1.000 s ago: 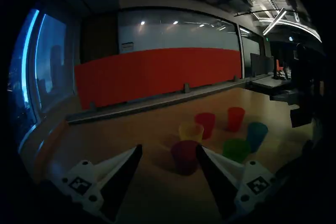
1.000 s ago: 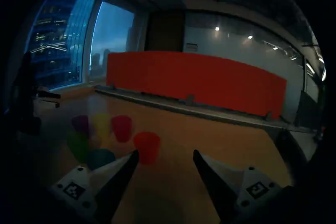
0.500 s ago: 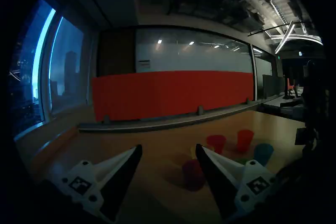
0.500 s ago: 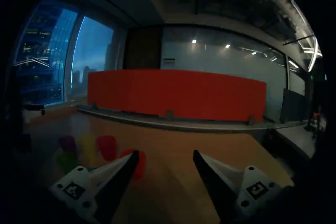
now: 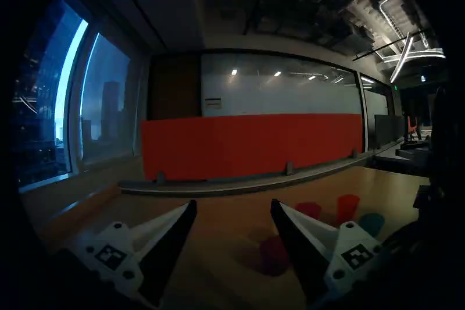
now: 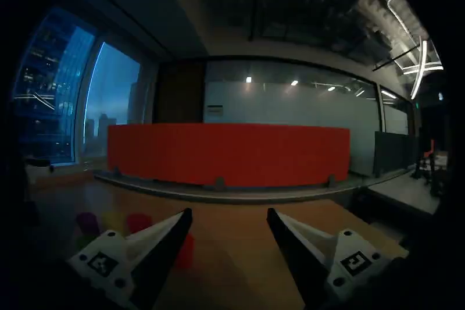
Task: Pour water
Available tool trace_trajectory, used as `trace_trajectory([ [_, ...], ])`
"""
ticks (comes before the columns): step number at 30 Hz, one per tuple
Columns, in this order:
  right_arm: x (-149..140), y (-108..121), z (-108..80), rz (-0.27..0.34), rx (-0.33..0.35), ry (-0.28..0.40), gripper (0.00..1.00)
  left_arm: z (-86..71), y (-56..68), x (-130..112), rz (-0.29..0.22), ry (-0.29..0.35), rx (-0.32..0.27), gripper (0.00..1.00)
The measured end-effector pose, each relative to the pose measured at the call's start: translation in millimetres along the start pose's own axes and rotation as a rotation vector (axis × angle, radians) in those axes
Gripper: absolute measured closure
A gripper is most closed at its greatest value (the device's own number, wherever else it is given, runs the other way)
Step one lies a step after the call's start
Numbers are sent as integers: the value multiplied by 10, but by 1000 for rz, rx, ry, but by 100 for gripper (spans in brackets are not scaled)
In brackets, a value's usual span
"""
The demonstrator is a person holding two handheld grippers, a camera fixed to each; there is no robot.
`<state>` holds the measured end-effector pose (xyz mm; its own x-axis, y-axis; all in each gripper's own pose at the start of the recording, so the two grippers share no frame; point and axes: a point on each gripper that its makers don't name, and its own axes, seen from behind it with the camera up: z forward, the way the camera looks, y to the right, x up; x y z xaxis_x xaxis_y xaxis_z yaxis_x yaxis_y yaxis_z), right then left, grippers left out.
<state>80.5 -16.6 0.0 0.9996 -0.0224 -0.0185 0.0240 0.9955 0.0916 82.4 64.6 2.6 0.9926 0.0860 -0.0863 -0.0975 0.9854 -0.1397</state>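
Several coloured plastic cups stand in a cluster on a wooden table [image 5: 232, 228]. In the left gripper view a maroon cup [image 5: 273, 255] is nearest, just left of the right finger, with a red cup [image 5: 308, 210], an orange-red cup [image 5: 347, 208] and a blue cup [image 5: 372, 223] behind it. My left gripper [image 5: 232, 202] is open and holds nothing. In the right gripper view a red cup [image 6: 185, 250] peeks out beside the left finger; purple [image 6: 87, 223], yellow [image 6: 113, 221] and red [image 6: 138, 221] cups stand farther left. My right gripper [image 6: 228, 211] is open, holding nothing.
A long red partition [image 5: 250, 144] runs along the table's far edge on a grey rail [image 6: 232, 193]. Tall windows [image 5: 99, 118] fill the left wall. A dark desk [image 6: 407, 191] stands at the right. The room is dim.
Both views have tilted upward. The cups have slid down towards the fingers and more ceiling shows. Both grippers stayed open.
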Motion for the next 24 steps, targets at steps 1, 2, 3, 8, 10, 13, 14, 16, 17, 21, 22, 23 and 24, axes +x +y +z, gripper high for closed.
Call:
trace_trajectory([
  [1,-7,5,0,3,-3,2,0,0,-3,-1,3,2,4,6],
  [2,-13,10,-1,5,-6,3,0,-1,-5,-3,5,4,7,6],
  [3,-19,15,-1,8,-8,5,0,-1,-7,-4,7,5,11,6],
  [8,14,96,-44,24,-38,15,0,19,-67,-44,-9,15,42,6],
  [10,42,130,-67,32,-49,21,0,24,-85,-74,-14,16,54,6],
  [13,80,173,-103,44,-63,29,0,31,-76,-119,-7,19,65,6],
  [14,89,186,-113,47,-68,31,0,34,-64,-129,0,21,67,6],
  [16,104,214,-129,52,-77,31,0,41,-36,-154,15,25,69,6],
  [17,110,227,-136,54,-82,30,0,45,-22,-167,22,27,71,6],
  [21,161,264,-160,56,-94,32,0,61,16,-251,41,32,79,6],
  [22,172,266,-163,57,-96,34,0,63,17,-280,39,31,81,6],
  [23,182,268,-166,57,-98,36,0,65,17,-305,37,30,83,6],
  [24,192,269,-169,57,-100,38,0,67,17,-330,35,29,86,6],
])
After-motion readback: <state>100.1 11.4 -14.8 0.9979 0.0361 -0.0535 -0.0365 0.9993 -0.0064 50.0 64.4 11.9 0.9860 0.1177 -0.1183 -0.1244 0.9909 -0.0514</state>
